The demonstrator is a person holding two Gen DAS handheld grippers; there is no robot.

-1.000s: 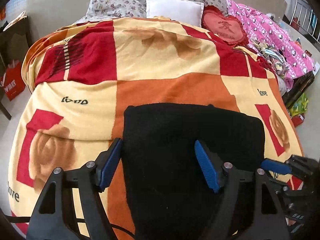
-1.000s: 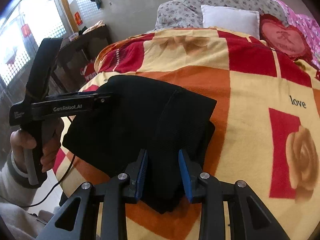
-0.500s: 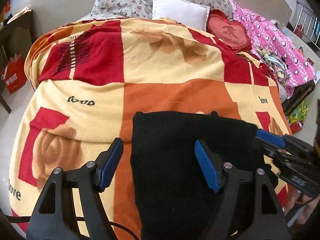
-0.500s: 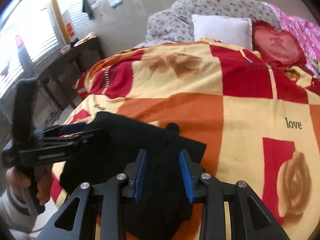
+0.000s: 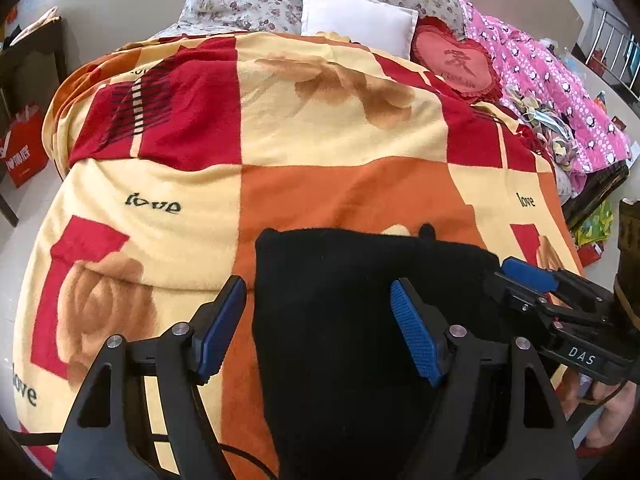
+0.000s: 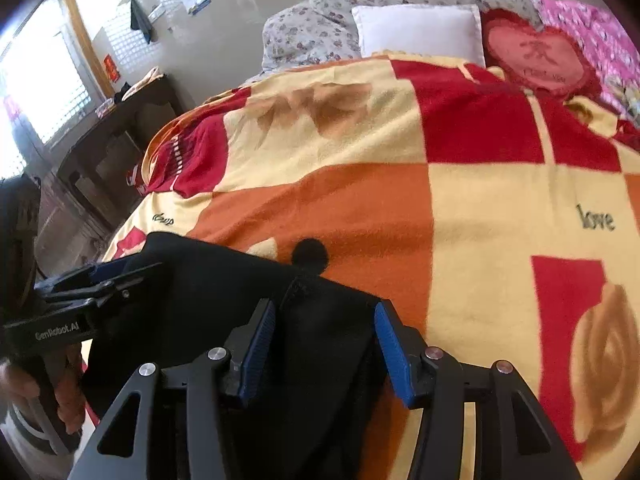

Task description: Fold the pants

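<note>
The black pants (image 5: pixel 352 320) lie folded in a thick stack at the near edge of the bed, on the orange, red and cream blanket (image 5: pixel 320 128). My left gripper (image 5: pixel 320 328) is open, its blue pads spread wide over the stack's left part. The right gripper shows at that view's right edge (image 5: pixel 532 276), at the stack's right side. In the right wrist view the pants (image 6: pixel 248 292) lie under my right gripper (image 6: pixel 324 344), which is open with its jaws astride the stack's right edge. The left gripper (image 6: pixel 104 276) shows at far left.
A white pillow (image 5: pixel 356 20), a red heart cushion (image 5: pixel 456 64) and a pink quilt (image 5: pixel 560 88) lie at the head and right side of the bed. A dark table (image 6: pixel 120 136) and a red bag (image 5: pixel 24 148) stand left of the bed.
Both grippers have pulled back toward the bed's near edge, and the pants sit lower in both views. The right gripper's jaws have opened wider than before.
</note>
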